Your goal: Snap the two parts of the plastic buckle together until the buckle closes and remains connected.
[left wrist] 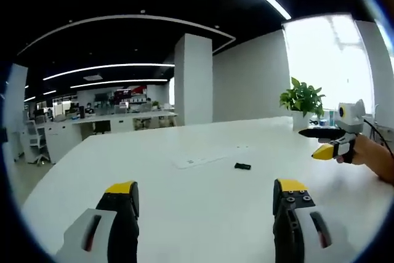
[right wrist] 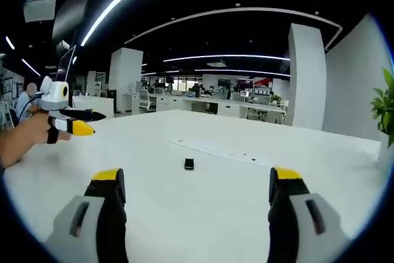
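A small black plastic buckle (left wrist: 242, 166) lies on the white table (left wrist: 184, 214), beyond my left gripper (left wrist: 205, 188) and slightly right of its centre line. That gripper is open, with nothing between its yellow-tipped jaws. In the right gripper view the buckle (right wrist: 189, 164) sits just ahead of my right gripper (right wrist: 196, 175), which is also open and holds nothing. The buckle is too small to tell whether its two parts are joined. Each gripper appears at the edge of the other's view: the right gripper (left wrist: 309, 143) and the left gripper (right wrist: 98, 123), both hand-held above the table.
A flat white strip (left wrist: 209, 157) lies on the table just past the buckle, seen again as the strip (right wrist: 218, 149). A potted plant (left wrist: 301, 98) stands at the table's far edge. Office desks and a white pillar (left wrist: 193, 78) lie beyond.
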